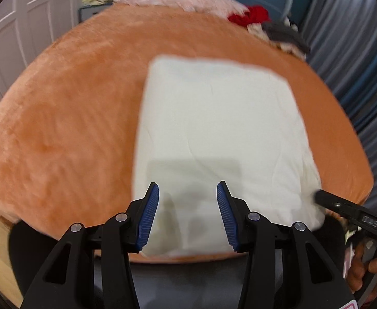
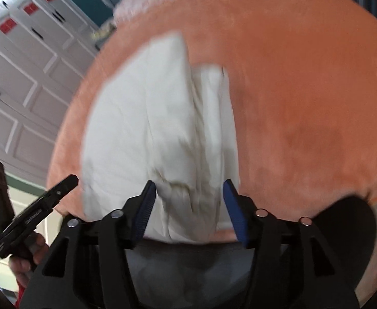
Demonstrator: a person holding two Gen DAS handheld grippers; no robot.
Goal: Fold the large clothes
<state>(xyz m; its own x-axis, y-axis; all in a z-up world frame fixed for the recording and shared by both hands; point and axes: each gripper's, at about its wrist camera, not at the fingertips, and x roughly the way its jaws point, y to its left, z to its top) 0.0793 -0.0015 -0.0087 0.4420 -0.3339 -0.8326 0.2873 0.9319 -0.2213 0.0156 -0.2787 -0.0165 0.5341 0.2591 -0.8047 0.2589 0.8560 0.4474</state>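
White cloth [image 1: 214,128] lying folded into a rough rectangle on orange plush bedcover [image 1: 72,118], toward the near edge. Top face fairly flat in left wrist view; right wrist view shows stacked layers along one side [image 2: 209,118], edges loose and a little uneven.

Left gripper [image 1: 187,213] above near edge of cloth, jaws apart, nothing between the blue pads [image 1: 149,213]; no contact visible. Right gripper [image 2: 188,208] over the layered side, jaws apart, pads clear of the fabric though cloth shows in the gap behind them. Both frames blurred, fine creases hard to read.

Handling judgement: soft, light, limp fabric, no stiffness of its own; sags wherever unsupported. Several layers give some bulk, so a pinch should close on the full stack, otherwise only the top layer lifts and the fold opens. Plush underneath probably grips the bottom layer a little; dragging likely to skew the stack, lifting safer. Not fragile.

Where to take hold: two near corners, or the layered edge at matching points, one gripper each, pads going over all layers at once. Mid-panel pinch would only bunch it.

Pile of other clothes [image 1: 265,23] at far edge of bed, well apart. White panelled doors [image 2: 21,77] beyond.
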